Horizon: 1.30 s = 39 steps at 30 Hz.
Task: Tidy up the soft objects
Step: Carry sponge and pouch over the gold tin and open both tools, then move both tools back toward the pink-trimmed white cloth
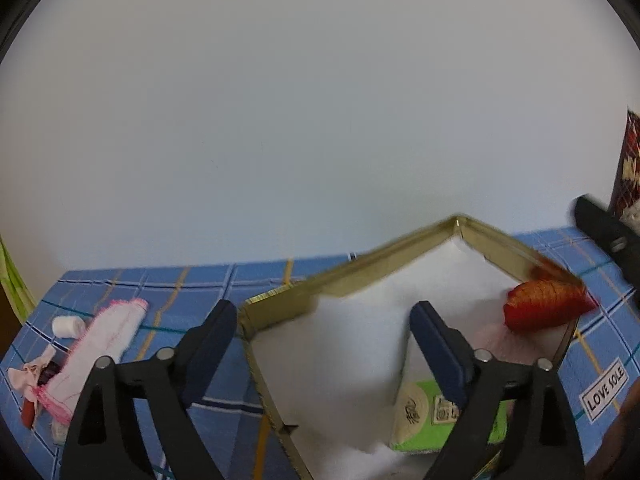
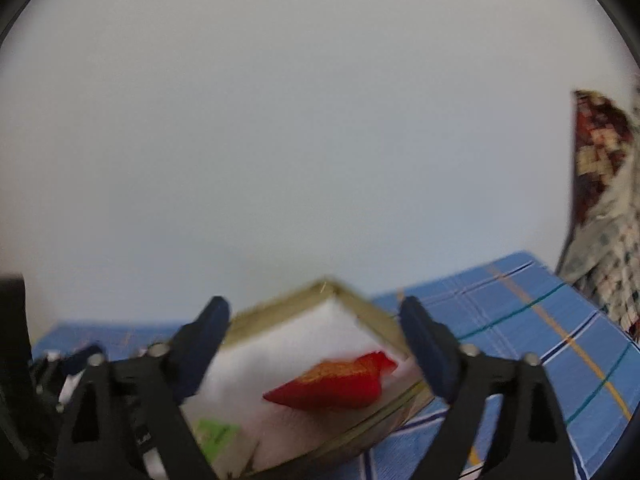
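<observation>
Left claw (image 1: 324,344) spread wide, holding nothing, over near edge of gold-rimmed tray (image 1: 348,276) with white lining. Green packet (image 1: 424,420) in tray beneath its right finger. Red-orange pouch (image 1: 548,308) ahead-right, against tray's right rim. Pink-edged cloth (image 1: 100,348) and white roll (image 1: 68,326) far left on blue plaid counter (image 1: 200,292).

Right claw (image 2: 316,354) also wide open, empty; red pouch (image 2: 340,384) in tray (image 2: 276,316) just beyond fingertips (image 2: 416,320).

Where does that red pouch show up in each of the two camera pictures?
Left wrist view: the red pouch lies far right, at the right edge of the gold-rimmed box.
Right wrist view: the red pouch sits low centre, between the fingers.
Shared landmark: the box's far gold corner.
</observation>
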{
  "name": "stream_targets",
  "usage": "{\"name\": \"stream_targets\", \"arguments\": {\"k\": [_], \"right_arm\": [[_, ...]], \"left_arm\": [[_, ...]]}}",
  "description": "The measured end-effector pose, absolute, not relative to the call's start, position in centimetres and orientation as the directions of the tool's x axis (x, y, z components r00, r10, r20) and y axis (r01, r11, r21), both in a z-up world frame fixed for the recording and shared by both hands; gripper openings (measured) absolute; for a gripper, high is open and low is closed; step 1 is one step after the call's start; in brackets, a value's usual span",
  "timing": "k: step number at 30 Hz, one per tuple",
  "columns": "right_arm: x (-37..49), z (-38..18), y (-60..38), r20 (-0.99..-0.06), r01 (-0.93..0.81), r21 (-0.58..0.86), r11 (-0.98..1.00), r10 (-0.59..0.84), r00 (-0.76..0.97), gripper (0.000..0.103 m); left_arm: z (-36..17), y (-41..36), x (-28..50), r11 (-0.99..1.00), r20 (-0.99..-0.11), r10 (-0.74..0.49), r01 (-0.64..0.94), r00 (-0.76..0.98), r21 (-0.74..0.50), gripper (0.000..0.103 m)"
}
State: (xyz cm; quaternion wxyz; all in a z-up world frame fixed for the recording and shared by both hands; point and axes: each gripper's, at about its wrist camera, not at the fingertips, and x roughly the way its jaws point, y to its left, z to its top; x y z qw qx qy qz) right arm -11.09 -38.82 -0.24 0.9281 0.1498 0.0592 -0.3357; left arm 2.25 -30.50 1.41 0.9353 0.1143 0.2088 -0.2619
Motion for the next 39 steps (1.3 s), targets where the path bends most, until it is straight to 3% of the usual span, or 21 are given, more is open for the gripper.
{"name": "stream_targets", "arguments": {"k": [3, 13, 23, 39], "right_arm": [[-12.6, 0.0, -39.3, -0.164, 0.678, 0.274, 0.682, -0.662, 0.731, 0.099], [-13.3, 0.0, -39.5, -0.159, 0.722, 0.267, 0.638, -0.710, 0.686, 0.101], [-13.1, -0.7, -37.8, -0.107, 0.735, 0.205, 0.646, -0.732, 0.673, 0.101], [-12.6, -1.3, -35.2, -0.103, 0.726, 0.149, 0.671, -0.720, 0.687, 0.101]], "left_arm": [[2.1, -29.8, 2.3, 0.847, -0.428, -0.439, 0.523, 0.790, 0.096, 0.093], [4.1, -25.8, 3.4, 0.911, -0.333, -0.368, 0.409, 0.868, 0.059, 0.093], [2.2, -25.6, 1.2, 0.907, -0.282, -0.343, 0.394, 0.896, 0.147, 0.093], [0.4, -22.4, 0.6, 0.916, -0.297, -0.310, 0.368, 0.903, 0.162, 0.093]]}}
